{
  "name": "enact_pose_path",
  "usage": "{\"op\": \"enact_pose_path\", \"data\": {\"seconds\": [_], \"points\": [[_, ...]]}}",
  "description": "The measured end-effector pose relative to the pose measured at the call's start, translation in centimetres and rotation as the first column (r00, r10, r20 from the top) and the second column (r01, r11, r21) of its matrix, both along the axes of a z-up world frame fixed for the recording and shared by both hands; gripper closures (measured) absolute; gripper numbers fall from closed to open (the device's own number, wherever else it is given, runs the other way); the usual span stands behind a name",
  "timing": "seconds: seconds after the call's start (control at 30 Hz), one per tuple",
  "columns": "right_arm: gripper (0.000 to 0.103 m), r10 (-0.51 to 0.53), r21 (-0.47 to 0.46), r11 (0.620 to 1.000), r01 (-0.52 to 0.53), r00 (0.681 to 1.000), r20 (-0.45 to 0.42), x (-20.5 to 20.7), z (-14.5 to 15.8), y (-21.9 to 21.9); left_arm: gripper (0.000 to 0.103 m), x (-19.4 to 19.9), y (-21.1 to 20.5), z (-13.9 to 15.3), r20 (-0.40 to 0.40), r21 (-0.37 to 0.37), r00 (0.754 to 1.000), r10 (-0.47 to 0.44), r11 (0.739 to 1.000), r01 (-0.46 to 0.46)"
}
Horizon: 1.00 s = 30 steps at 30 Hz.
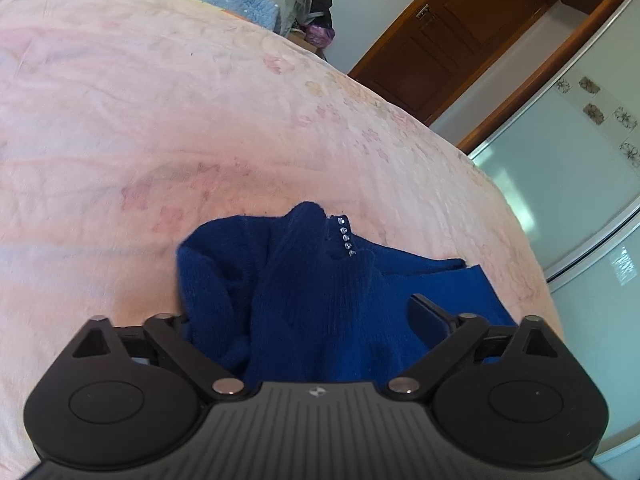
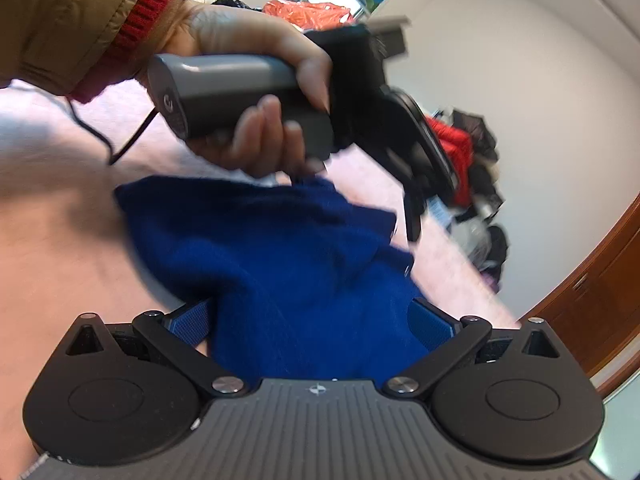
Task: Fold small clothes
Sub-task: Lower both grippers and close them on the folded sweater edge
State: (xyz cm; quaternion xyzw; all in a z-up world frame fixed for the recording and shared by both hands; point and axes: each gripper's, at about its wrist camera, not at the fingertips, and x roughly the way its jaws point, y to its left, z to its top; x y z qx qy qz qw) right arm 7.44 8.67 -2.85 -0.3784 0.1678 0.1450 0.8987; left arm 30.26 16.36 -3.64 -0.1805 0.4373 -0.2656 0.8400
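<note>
A dark blue knit garment (image 1: 320,280) with a short row of rhinestones (image 1: 346,236) lies bunched on the pink bedspread (image 1: 160,120). My left gripper (image 1: 304,312) has its jaws wide apart and a mound of the knit lies between them. Its right finger (image 1: 426,318) shows bare and the cloth hides the left one. In the right wrist view the garment (image 2: 280,260) fills the gap of my right gripper (image 2: 312,308), whose blue pads (image 2: 432,326) stand wide and uncovered. A hand (image 2: 248,80) in a brown sleeve holds the left gripper (image 2: 414,208) just beyond the garment's far edge.
A light blue fleece blanket (image 1: 224,4) and a heap of clothes and bags (image 1: 312,4) sit past the bed's far edge. A brown wooden door (image 1: 460,36) and frosted sliding wardrobe doors (image 1: 580,200) stand to the right. Another clothes pile (image 2: 468,168) leans on the white wall.
</note>
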Motion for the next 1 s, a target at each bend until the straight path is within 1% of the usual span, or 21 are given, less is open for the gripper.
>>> {"op": "enact_pose_path", "data": {"seconds": [0.03, 0.07, 0.1, 0.13, 0.17, 0.2, 0.23, 0.27, 0.3, 0.37, 0.47, 0.53, 0.57, 0.67, 0.8, 0.87, 0.97, 1.0], "points": [[0.003, 0.011, -0.014, 1.000, -0.011, 1.000, 0.013, 0.1, -0.1, 0.4, 0.045, 0.0, -0.2, 0.0, 0.000, 0.013, 1.000, 0.004, 1.000, -0.004], [0.005, 0.033, -0.034, 0.999, -0.032, 0.999, 0.022, -0.1, -0.2, 0.7, 0.053, 0.1, -0.3, -0.1, -0.010, 0.031, 1.000, 0.018, 0.999, -0.017], [0.014, 0.062, -0.051, 0.997, -0.061, 0.998, 0.017, -0.3, -0.2, 1.0, 0.064, 0.3, -0.1, -0.1, -0.017, 0.044, 0.999, 0.041, 0.998, -0.041], [0.032, 0.087, -0.057, 0.995, -0.087, 0.996, -0.001, -0.8, -0.4, 0.9, 0.078, 0.4, 0.2, -0.2, -0.035, 0.037, 0.998, 0.055, 0.998, -0.054], [0.044, 0.109, -0.054, 0.992, -0.110, 0.994, -0.029, -0.9, -0.4, 1.2, 0.083, 0.6, 0.6, -0.5, -0.070, 0.015, 0.995, 0.066, 0.998, -0.065], [0.071, 0.132, -0.045, 0.990, -0.135, 0.990, -0.058, -1.1, -0.4, 1.2, 0.084, 0.6, 1.0, -0.7, -0.097, -0.004, 0.992, 0.079, 0.997, -0.080], [0.087, 0.146, -0.039, 0.988, -0.149, 0.986, -0.075, -1.3, -0.5, 1.2, 0.086, 0.5, 1.2, -0.6, -0.101, -0.004, 0.991, 0.088, 0.996, -0.089], [0.093, 0.155, -0.045, 0.986, -0.159, 0.985, -0.071, -1.6, -0.6, 1.2, 0.086, 0.2, 1.2, -0.3, -0.092, 0.007, 0.992, 0.089, 0.996, -0.089], [0.093, 0.164, -0.044, 0.985, -0.168, 0.984, -0.075, -1.8, -0.6, 1.0, 0.087, 0.0, 0.9, -0.1, -0.079, 0.025, 0.993, 0.090, 0.996, -0.088], [0.095, 0.179, 0.001, 0.984, -0.179, 0.980, -0.091, -1.9, 0.2, 0.3, 0.087, -0.4, 0.5, 0.5, -0.066, 0.051, 0.993, 0.098, 0.994, -0.094], [0.096, 0.196, 0.169, 0.971, -0.171, 0.969, -0.148, -1.7, 2.7, -1.8, 0.088, -1.0, 0.2, 1.6, -0.049, 0.062, 0.993, 0.112, 0.992, -0.108], [0.096, 0.196, 0.271, 0.951, -0.147, 0.967, -0.160, -1.9, 4.3, -3.6, 0.088, -1.4, 0.0, 2.4, -0.043, 0.061, 0.991, 0.124, 0.991, -0.121], [0.096, 0.198, 0.327, 0.935, -0.135, 0.966, -0.167, -2.1, 5.1, -4.7, 0.088, -1.5, -0.1, 2.9, -0.041, 0.056, 0.991, 0.130, 0.990, -0.128], [0.096, 0.185, 0.472, 0.878, -0.076, 0.964, -0.189, -2.3, 7.3, -8.3, 0.088, -2.1, -0.2, 4.4, -0.038, 0.032, 0.987, 0.159, 0.987, -0.158], [0.096, 0.169, 0.630, 0.776, 0.015, 0.958, -0.231, -2.2, 8.8, -13.4, 0.088, -2.7, -1.2, 5.9, -0.054, -0.003, 0.979, 0.197, 0.980, -0.197], [0.096, 0.165, 0.690, 0.721, 0.062, 0.952, -0.257, -3.0, 8.5, -16.0, 0.088, -3.0, -2.0, 6.6, -0.057, -0.014, 0.977, 0.206, 0.978, -0.207], [0.096, 0.150, 0.752, 0.646, 0.130, 0.945, -0.292, -3.3, 7.3, -19.6, 0.088, -3.5, -3.6, 7.7, -0.057, -0.041, 0.976, 0.211, 0.976, -0.213], [0.096, 0.151, 0.774, 0.614, 0.154, 0.940, -0.306, -3.7, 7.0, -20.4, 0.088, -3.7, -4.2, 8.1, -0.053, -0.050, 0.977, 0.209, 0.976, -0.211]]}}
